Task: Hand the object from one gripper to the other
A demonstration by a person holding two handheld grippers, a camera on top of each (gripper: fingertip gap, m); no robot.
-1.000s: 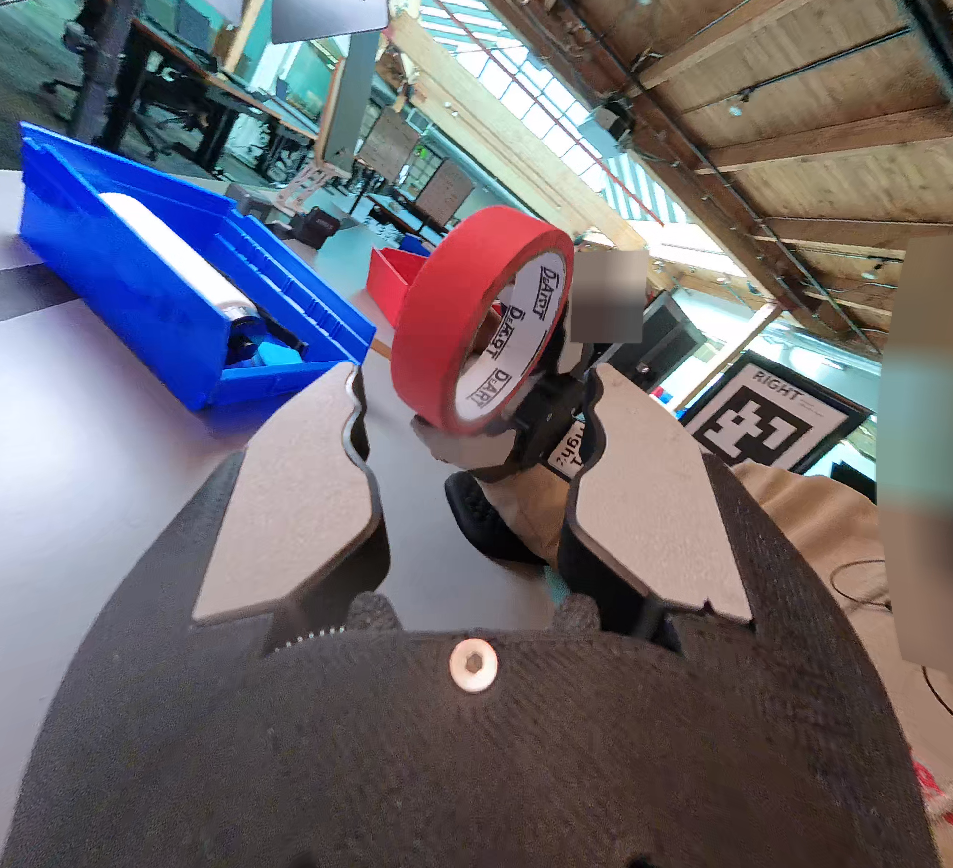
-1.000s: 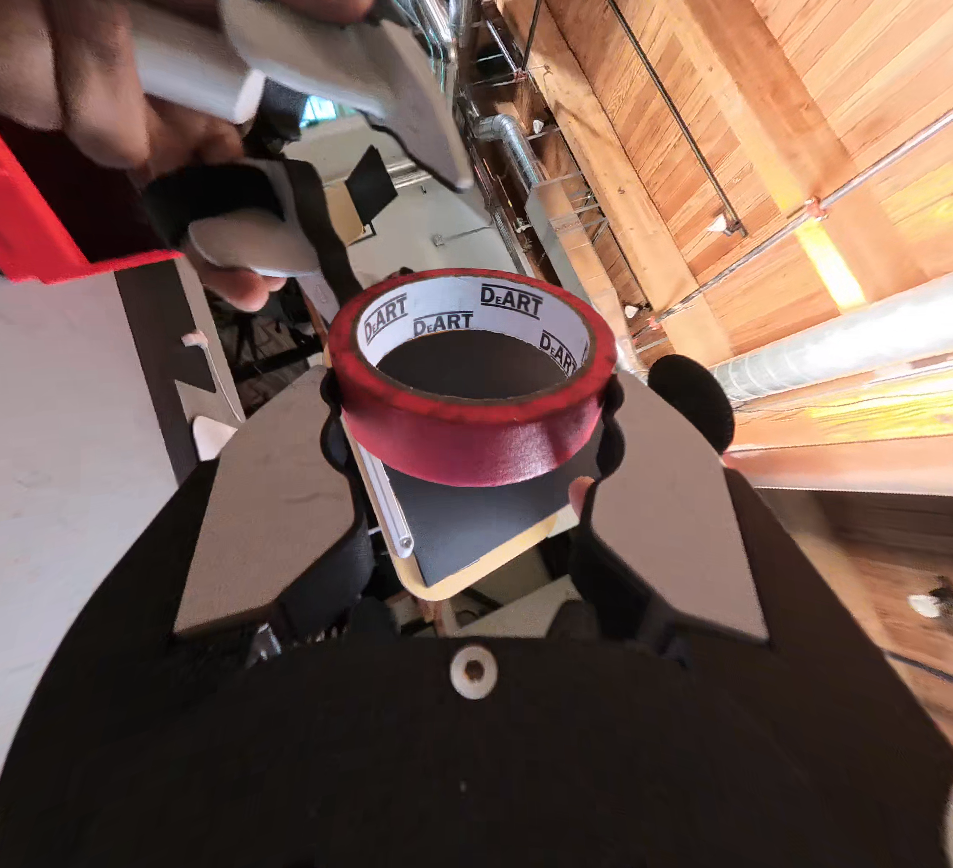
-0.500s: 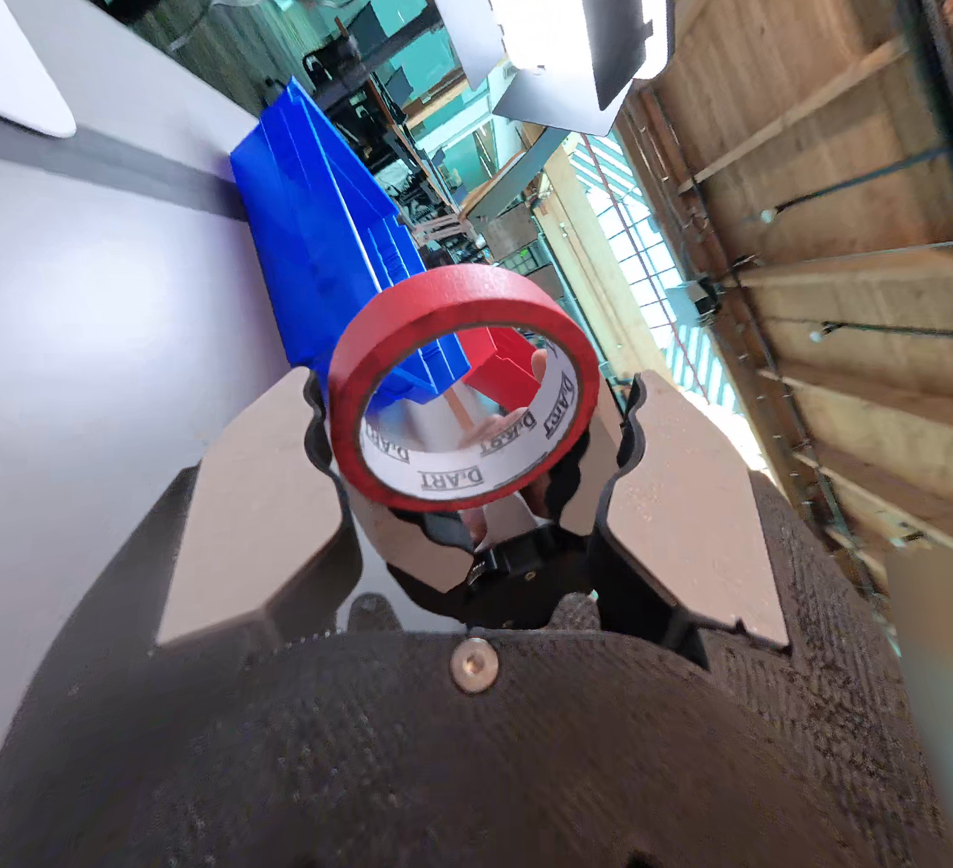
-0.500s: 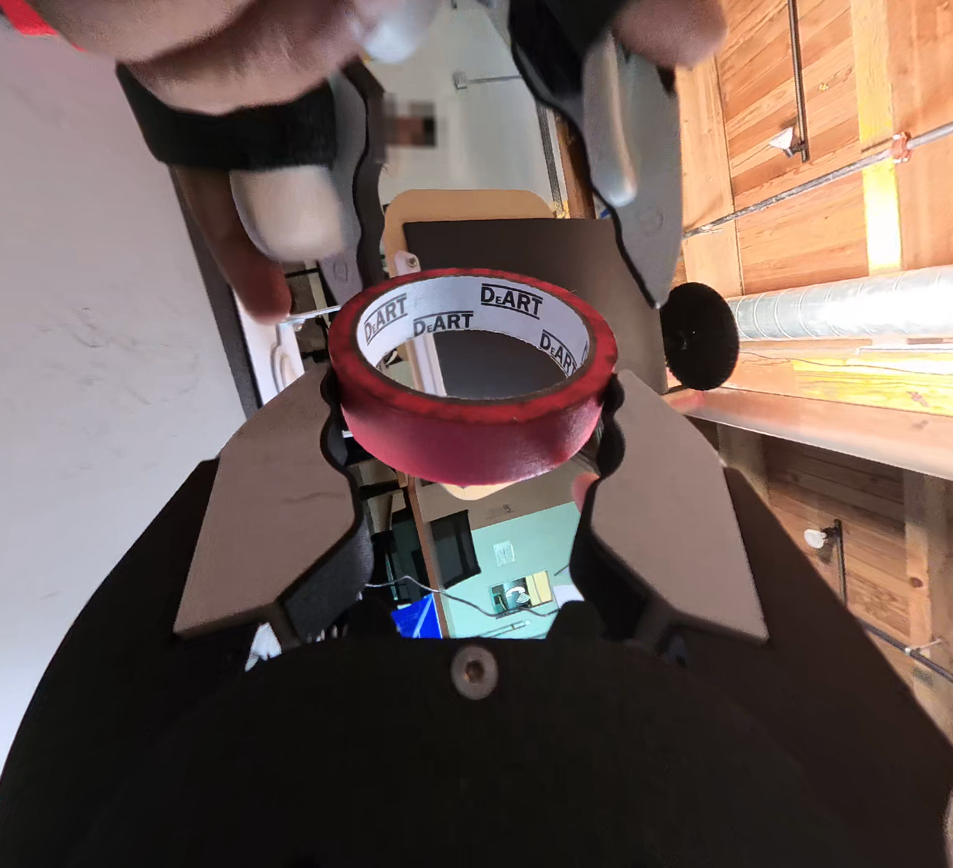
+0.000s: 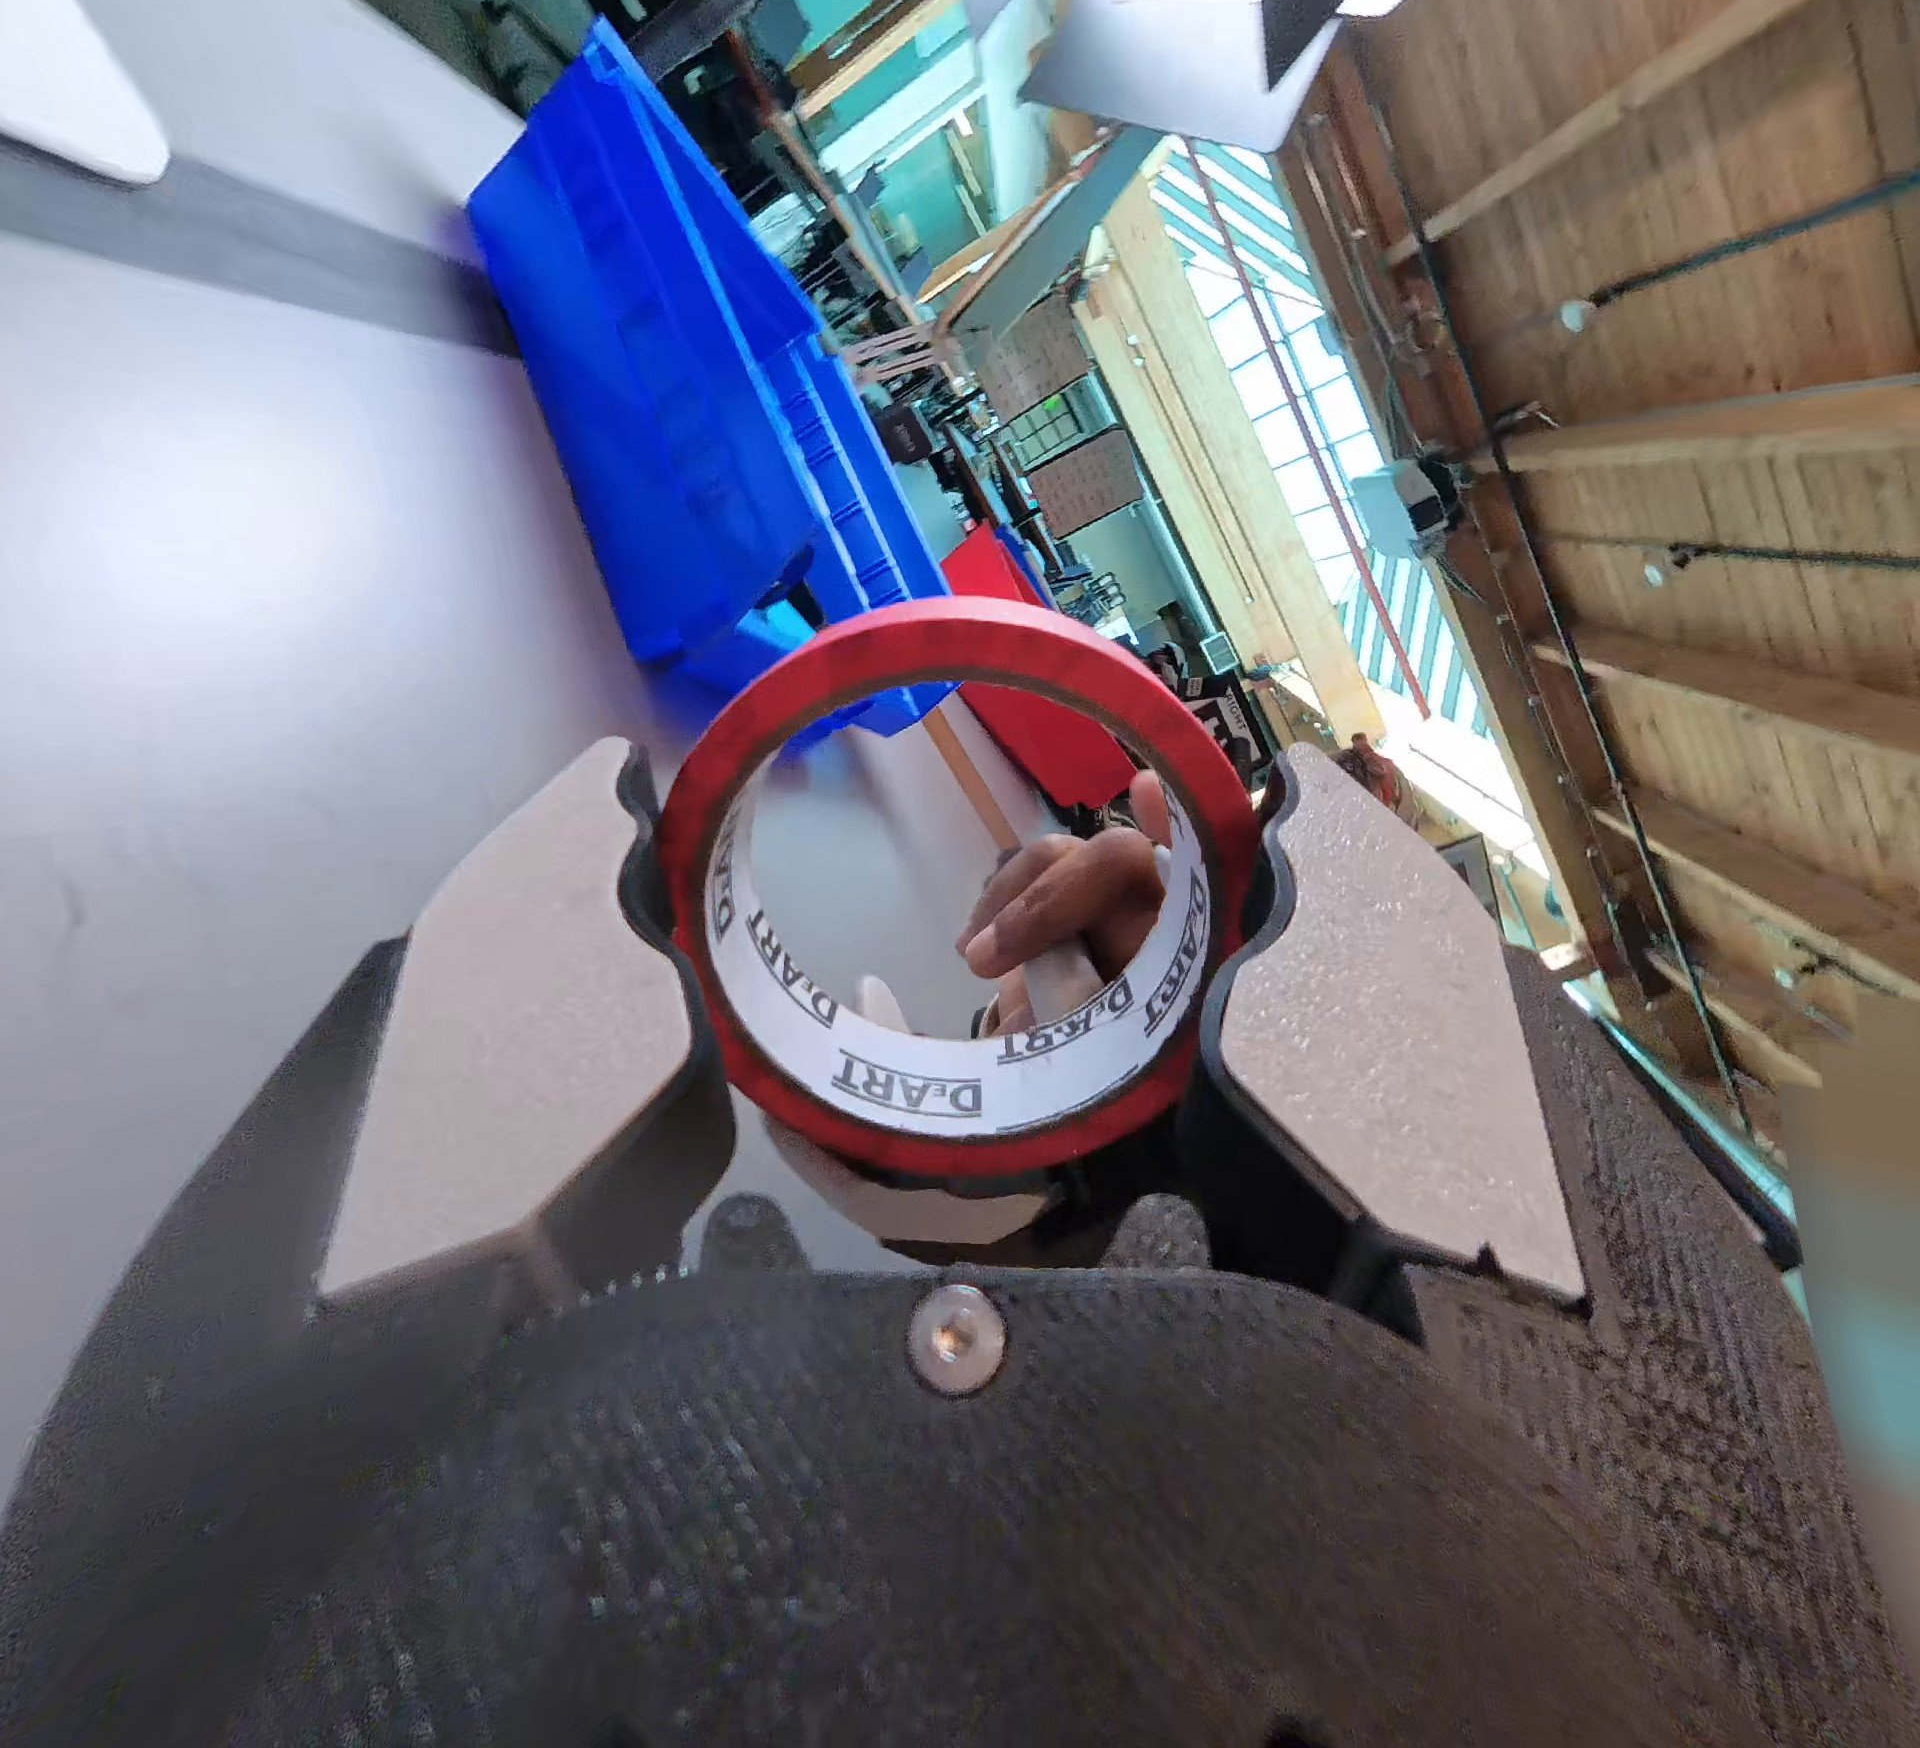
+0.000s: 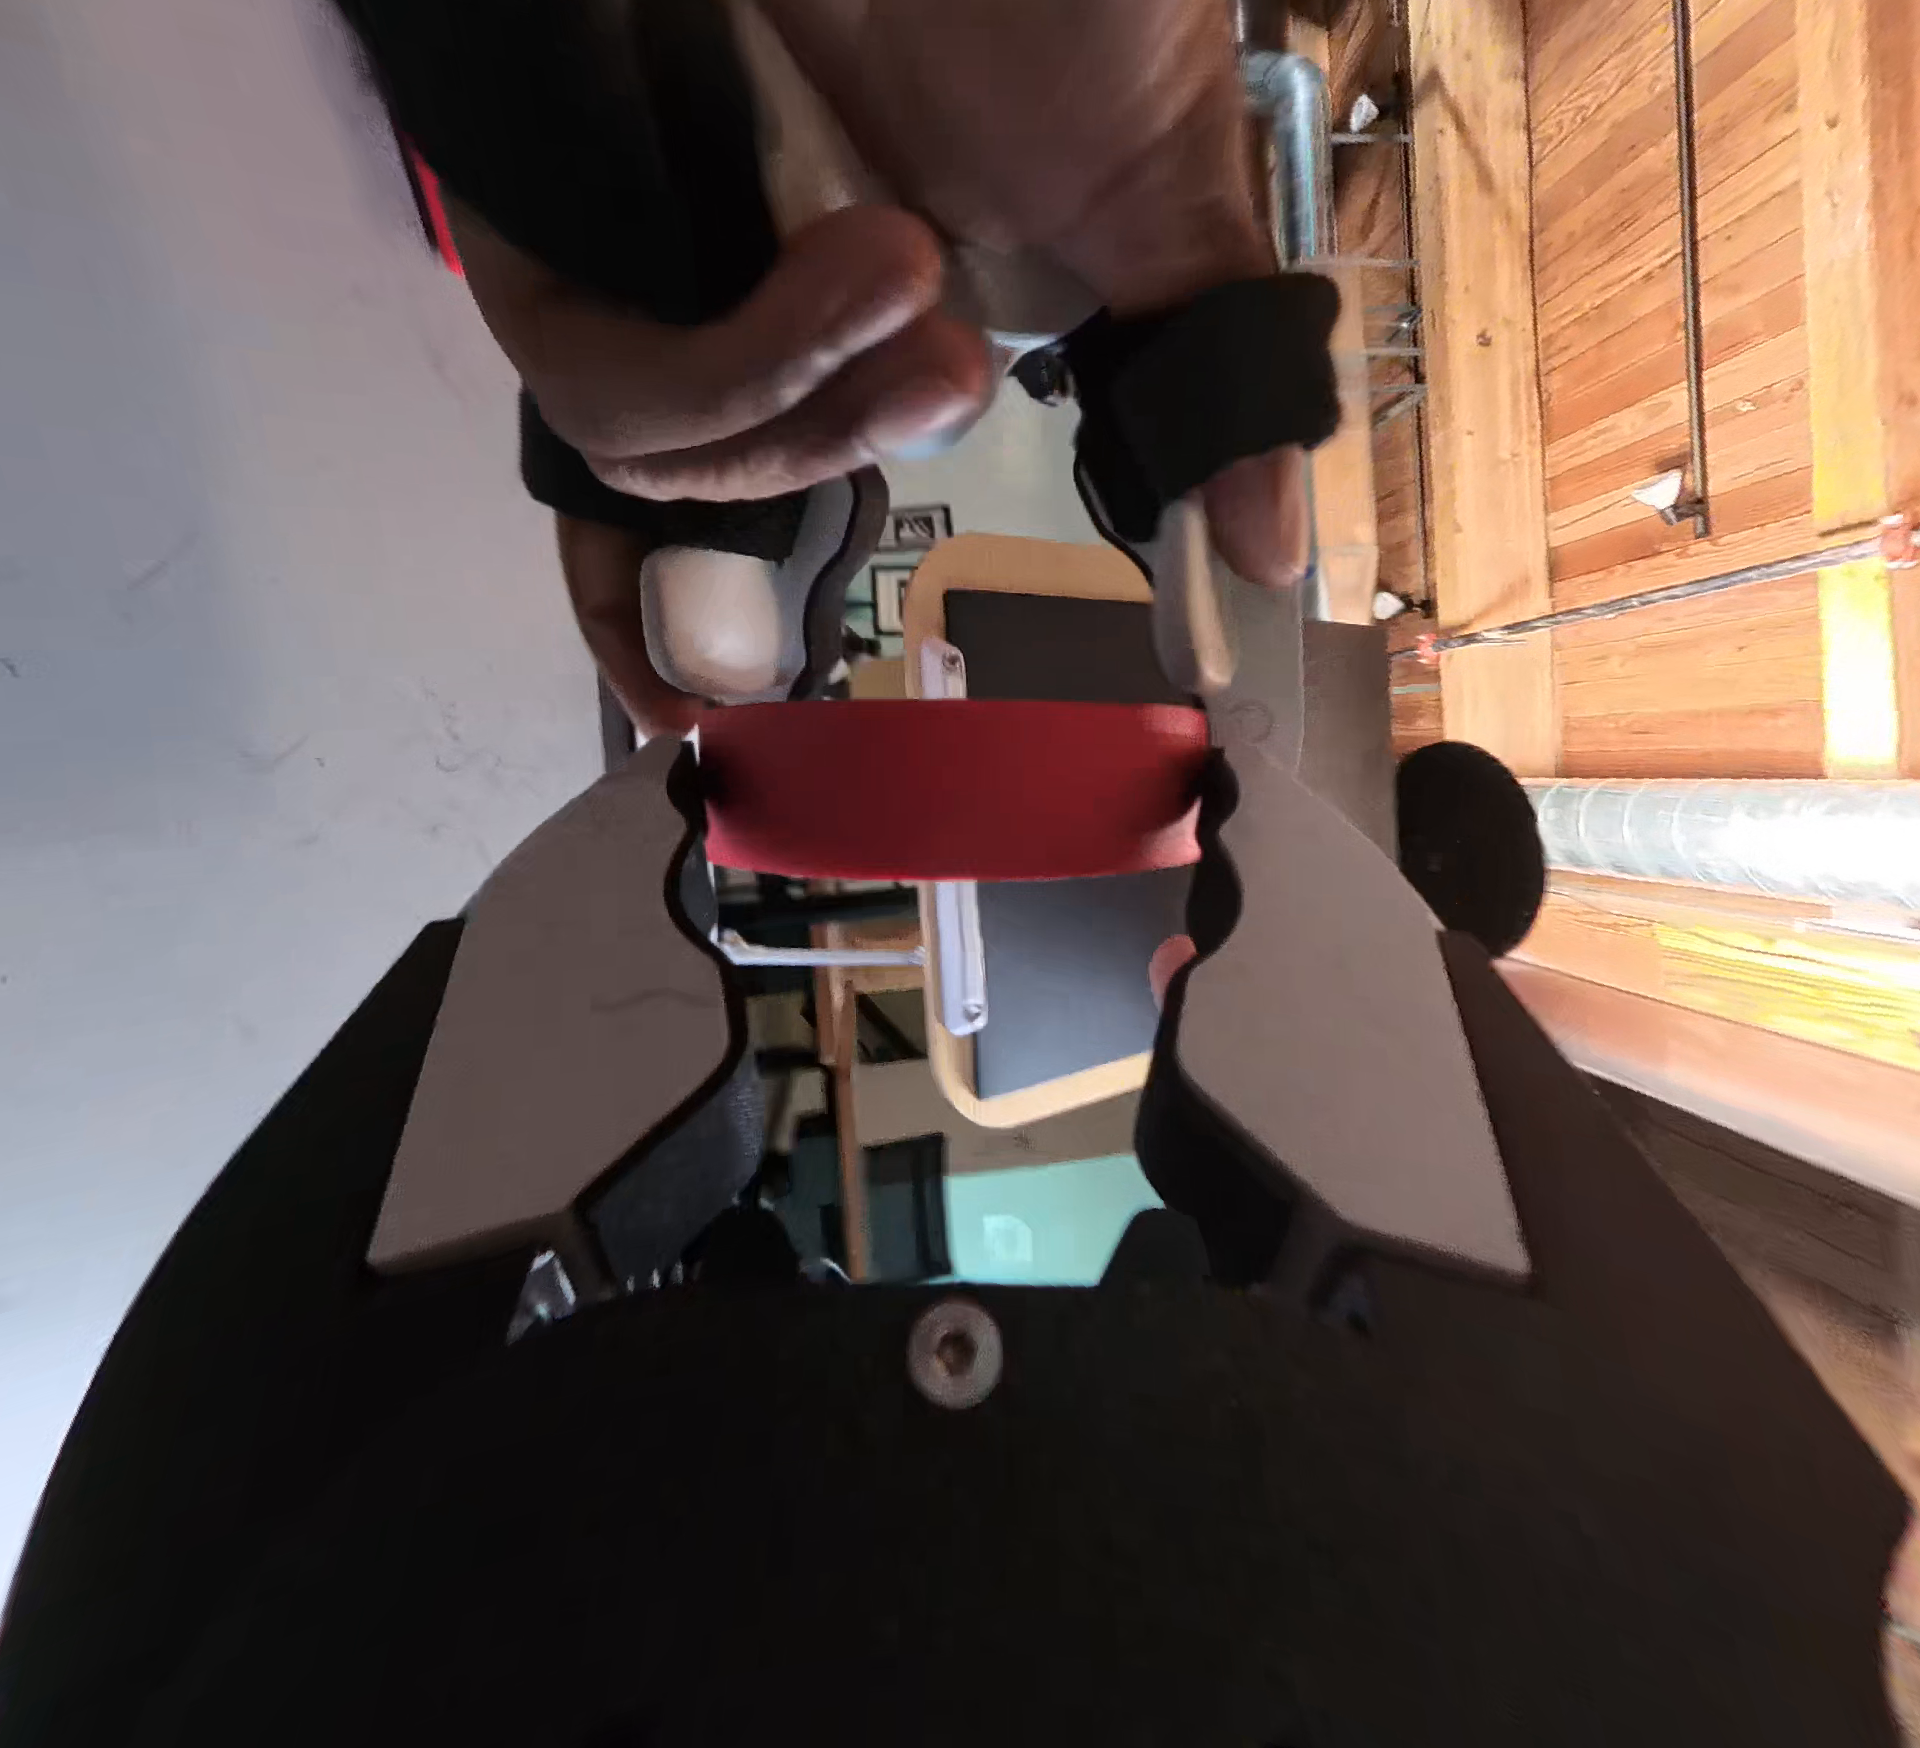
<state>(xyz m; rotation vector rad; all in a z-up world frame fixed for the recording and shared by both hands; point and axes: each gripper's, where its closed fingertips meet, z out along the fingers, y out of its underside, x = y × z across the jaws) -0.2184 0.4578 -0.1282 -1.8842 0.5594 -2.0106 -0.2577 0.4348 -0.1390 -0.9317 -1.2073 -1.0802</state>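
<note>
My left tongs [image 5: 951, 877] sit closed around the roll of red tape [image 5: 954, 888], one pad [image 5: 540, 1023] pressed against each side of its outer rim, so I look straight through the hole. The roll hangs in the air above the grey surface [image 5: 239, 618], not resting on anything.

My right tongs [image 6: 951, 810] are on the same roll [image 6: 951, 789], which from that camera shows only as a flat red band seen edge-on. The band spans the gap between the two tips and touches both, though I cannot tell how firmly they press. Directly across from them, the left tongs' pads [image 6: 717, 628] come in from the far side and meet the roll's ends, with the person's hand [image 6: 831, 171] wrapped around that handle just behind.

Through the roll in the left view I see fingers of the other hand [image 5: 1070, 909] on the right handle.

On the surface beyond, a blue bin [image 5: 665, 410] lies toward the far edge, and a red bin [image 5: 1029, 711] sits just past it, partly hidden by the roll.
</note>
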